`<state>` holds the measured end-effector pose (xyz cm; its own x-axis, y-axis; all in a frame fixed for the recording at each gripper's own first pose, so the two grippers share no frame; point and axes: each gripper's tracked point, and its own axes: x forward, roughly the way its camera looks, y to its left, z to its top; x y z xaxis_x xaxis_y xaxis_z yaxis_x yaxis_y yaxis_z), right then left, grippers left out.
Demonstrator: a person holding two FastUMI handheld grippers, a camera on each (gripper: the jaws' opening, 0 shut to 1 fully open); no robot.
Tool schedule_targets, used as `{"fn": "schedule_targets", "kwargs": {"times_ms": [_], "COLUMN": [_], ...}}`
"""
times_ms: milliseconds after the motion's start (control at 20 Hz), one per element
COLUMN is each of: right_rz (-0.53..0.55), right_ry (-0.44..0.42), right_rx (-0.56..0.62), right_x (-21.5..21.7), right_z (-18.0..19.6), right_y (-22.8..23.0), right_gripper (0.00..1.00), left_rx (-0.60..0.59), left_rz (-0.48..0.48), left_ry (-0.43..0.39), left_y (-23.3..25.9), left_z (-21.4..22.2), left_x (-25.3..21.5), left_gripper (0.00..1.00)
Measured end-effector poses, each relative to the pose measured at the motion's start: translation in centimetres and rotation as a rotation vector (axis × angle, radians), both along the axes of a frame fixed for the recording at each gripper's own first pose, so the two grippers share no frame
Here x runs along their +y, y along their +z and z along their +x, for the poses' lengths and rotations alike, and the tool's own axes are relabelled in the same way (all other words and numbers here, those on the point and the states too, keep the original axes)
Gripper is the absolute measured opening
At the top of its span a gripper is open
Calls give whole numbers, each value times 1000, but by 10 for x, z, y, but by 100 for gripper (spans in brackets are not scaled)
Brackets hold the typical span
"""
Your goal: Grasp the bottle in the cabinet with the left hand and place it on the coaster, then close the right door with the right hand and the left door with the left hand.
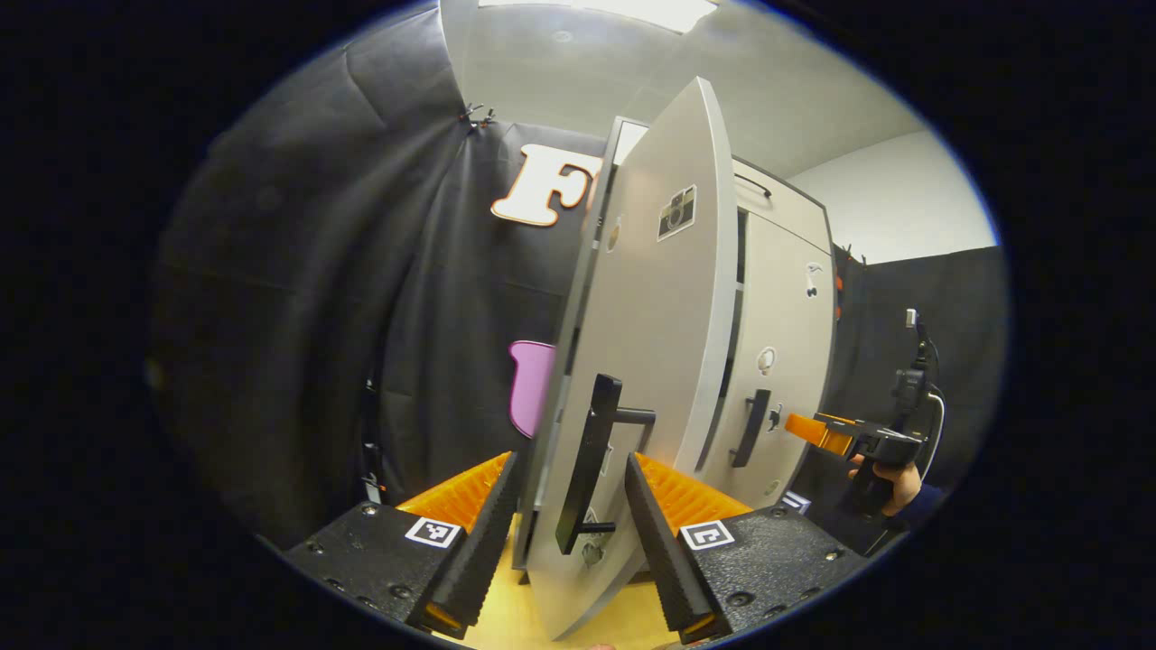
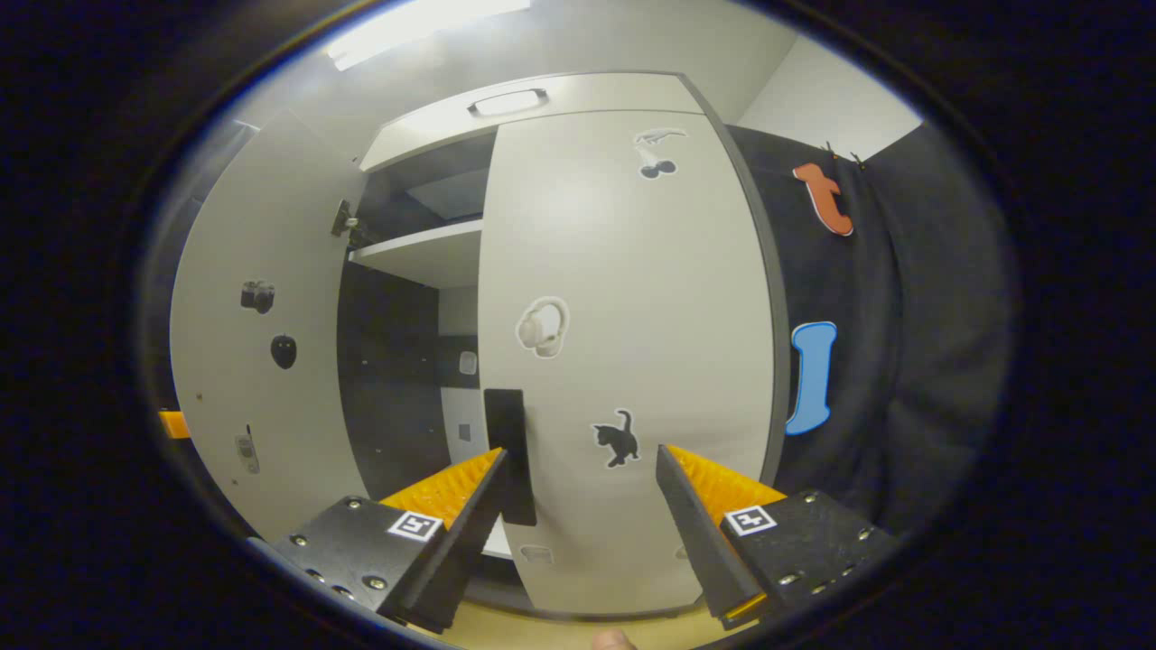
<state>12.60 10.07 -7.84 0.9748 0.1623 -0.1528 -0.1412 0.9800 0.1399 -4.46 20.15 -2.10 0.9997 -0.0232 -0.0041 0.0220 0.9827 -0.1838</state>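
Observation:
The cabinet's left door (image 1: 650,343) stands partly open, its edge turned toward me. Its black handle (image 1: 587,460) lies between the fingers of my left gripper (image 1: 570,458), which is open; the fingers are not pressing on it. The right door (image 2: 623,343), with stickers and a black handle (image 2: 508,451), looks shut against the cabinet. My right gripper (image 2: 582,451) is open just in front of that door, with nothing held. In the left gripper view the right gripper (image 1: 822,431) and the hand (image 1: 894,478) holding it show beside the right door (image 1: 786,361).
Between the doors a dark cabinet interior with a white shelf (image 2: 424,253) shows. The open left door (image 2: 262,343) reaches out on the left of the right gripper view. A wooden tabletop (image 1: 506,614) lies below the cabinet. Black cloth walls surround the booth.

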Motion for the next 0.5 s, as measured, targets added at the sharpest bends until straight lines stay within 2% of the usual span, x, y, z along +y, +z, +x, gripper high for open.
{"fn": "schedule_targets", "kwargs": {"times_ms": [200,400,450,500], "right_rz": [12,5,7,10], "right_ry": [-38,-76,-85,-93], "right_rx": [17,30,34,37], "right_x": [-32,-60,-66,-72], "right_z": [-13,-22,-24,-26], "right_y": [-2,-6,-7,-7], "right_gripper": [98,98,98,98], "left_rx": [-11,-8,-12,-14], "left_rz": [22,-11,-8,0], "left_ry": [-49,-105,-114,-114], "left_y": [-1,-5,-4,-3], "left_z": [15,31,37,42], "left_x": [-28,-54,-59,-62], "left_gripper": [74,74,67,67]}}
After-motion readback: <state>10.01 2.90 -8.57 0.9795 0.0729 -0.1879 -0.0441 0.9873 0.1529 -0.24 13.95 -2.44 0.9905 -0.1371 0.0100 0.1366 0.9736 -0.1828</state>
